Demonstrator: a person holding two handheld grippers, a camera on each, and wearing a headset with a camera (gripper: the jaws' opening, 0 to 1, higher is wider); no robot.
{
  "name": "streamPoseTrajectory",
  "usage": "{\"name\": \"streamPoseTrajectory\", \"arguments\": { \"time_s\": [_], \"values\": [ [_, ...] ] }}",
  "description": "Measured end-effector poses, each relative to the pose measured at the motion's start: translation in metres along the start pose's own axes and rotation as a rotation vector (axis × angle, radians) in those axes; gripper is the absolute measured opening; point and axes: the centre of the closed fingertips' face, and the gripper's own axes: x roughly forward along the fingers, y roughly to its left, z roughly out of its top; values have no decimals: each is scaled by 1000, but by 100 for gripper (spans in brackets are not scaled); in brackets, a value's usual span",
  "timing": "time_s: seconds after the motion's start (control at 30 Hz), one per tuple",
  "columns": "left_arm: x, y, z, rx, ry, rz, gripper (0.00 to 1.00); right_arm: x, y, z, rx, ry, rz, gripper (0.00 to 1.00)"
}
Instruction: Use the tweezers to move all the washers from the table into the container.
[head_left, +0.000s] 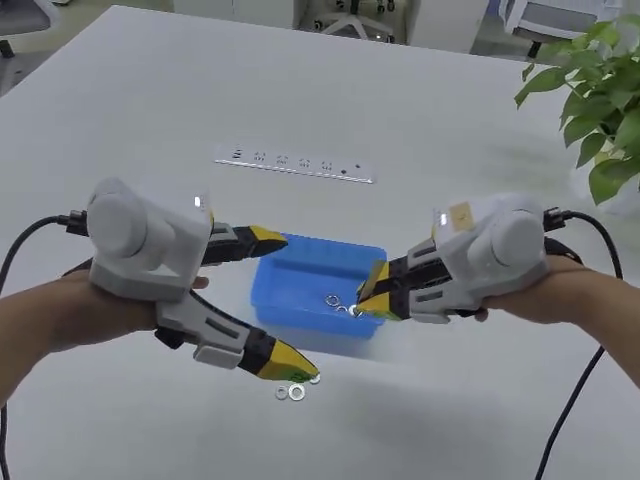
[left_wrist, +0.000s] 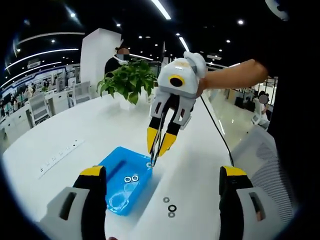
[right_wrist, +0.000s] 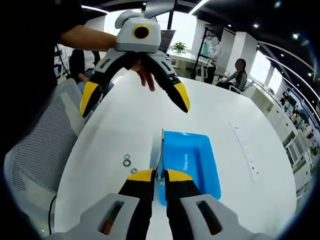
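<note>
Yellow-tipped jaws of the right gripper were clenched on the tweezers, whose thin tips hung over the blue container; whether they pinched a washer, I could not tell. The jaws of the left gripper stood wide apart, holding nothing. A few washers lay inside the container, and three more washers lay on the surface just beside its near wall. The step probably called for low tips over the container, then a shallow approach to each flat ring, gripping its rim so it would not slip.
</note>
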Motion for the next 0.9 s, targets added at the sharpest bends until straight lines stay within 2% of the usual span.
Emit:
{"name": "streamPoseTrajectory", "arguments": {
  "time_s": [0.27,0.9],
  "values": [
    [-5,2,-2,-11,-4,17,99,5,-14,-4,-2,-3,-12,8],
    [-19,7,-10,5,-12,36,99,26,-32,-16,2,10,-30,9]
  ]
}}
